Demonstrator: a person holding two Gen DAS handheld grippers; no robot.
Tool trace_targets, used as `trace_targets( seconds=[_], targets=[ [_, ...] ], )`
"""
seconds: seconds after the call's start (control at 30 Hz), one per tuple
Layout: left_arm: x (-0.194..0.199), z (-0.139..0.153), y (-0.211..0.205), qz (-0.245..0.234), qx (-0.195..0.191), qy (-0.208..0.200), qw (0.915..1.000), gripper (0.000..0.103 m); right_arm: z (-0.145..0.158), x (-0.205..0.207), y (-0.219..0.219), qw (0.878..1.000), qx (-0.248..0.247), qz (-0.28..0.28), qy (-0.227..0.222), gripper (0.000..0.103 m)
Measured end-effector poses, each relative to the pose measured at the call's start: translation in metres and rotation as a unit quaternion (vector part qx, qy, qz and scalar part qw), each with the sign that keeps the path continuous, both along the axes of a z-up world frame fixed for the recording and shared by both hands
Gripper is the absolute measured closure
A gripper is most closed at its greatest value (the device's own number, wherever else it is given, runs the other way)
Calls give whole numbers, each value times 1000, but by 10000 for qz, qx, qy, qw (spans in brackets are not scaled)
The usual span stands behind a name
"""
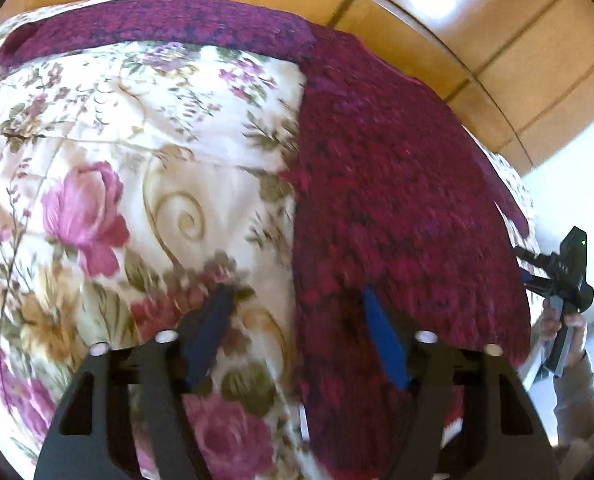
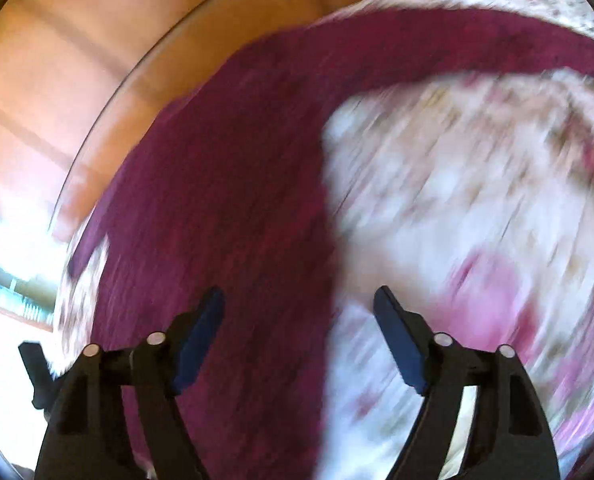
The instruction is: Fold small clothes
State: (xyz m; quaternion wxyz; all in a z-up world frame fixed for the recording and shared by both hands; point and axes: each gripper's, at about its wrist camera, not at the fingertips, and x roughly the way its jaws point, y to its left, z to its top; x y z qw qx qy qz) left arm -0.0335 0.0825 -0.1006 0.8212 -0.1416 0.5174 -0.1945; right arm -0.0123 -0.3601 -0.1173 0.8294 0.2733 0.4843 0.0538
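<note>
A dark magenta knitted garment [image 1: 397, 200] lies spread flat on a floral bedspread [image 1: 137, 160], with one long sleeve [image 1: 157, 24] stretched along the far edge. My left gripper [image 1: 297, 296] is open and empty, just above the garment's left edge near its hem. In the left wrist view the right gripper [image 1: 565, 276] shows at the far right beyond the garment, held in a hand. In the blurred right wrist view the garment [image 2: 225, 200] fills the left half. My right gripper [image 2: 299, 296] is open and empty above its right edge.
A wooden headboard or panel [image 1: 457, 20] runs behind the bed; it also shows in the right wrist view [image 2: 77, 60]. The bedspread [image 2: 477, 200] extends right of the garment. A bright white area [image 1: 577, 160] lies past the bed's right edge.
</note>
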Motion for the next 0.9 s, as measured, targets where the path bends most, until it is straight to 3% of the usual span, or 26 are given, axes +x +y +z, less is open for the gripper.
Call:
trace_targets(
  seconds=[0.07,0.13,0.17,0.2,0.23,0.3,0.43,0.63,0.7,0.8,0.9],
  targets=[
    [-4,-1,-2,-142,-227,53,9996,77,-4,-18,24,9994,-72,311,123,32],
    [-9,-1,-5,-196,-358,17,9992,88,-7,-30,37,9987,-230,436,164,50],
    [-11,0,-8,-208,-312,-57,9993,91,-8,-35,44,9979,-417,476,161,58],
    [-13,3,-10,-222,-265,-138,9993,92,-6,-37,48,9968,-618,484,139,76],
    [-16,7,-13,-248,-249,-231,9991,92,-3,-38,47,9971,-571,490,117,83],
    [-21,13,-13,-332,-277,-367,9984,93,13,-43,52,9960,-724,525,-89,85],
    [-44,26,-14,-551,-247,-542,9967,93,39,-51,53,9921,-864,820,-384,85],
    [-52,6,-2,-375,-85,-169,9991,93,-2,-59,56,9915,-764,1018,287,86],
    [-48,9,-3,-361,-61,-130,9992,91,-5,-62,55,9935,-602,928,281,85],
    [-39,24,-7,-474,83,-268,9985,89,0,-54,44,9949,-481,853,239,54],
    [-24,40,-10,-305,140,-480,9983,89,13,-46,15,9984,-437,348,-91,39]
  ],
)
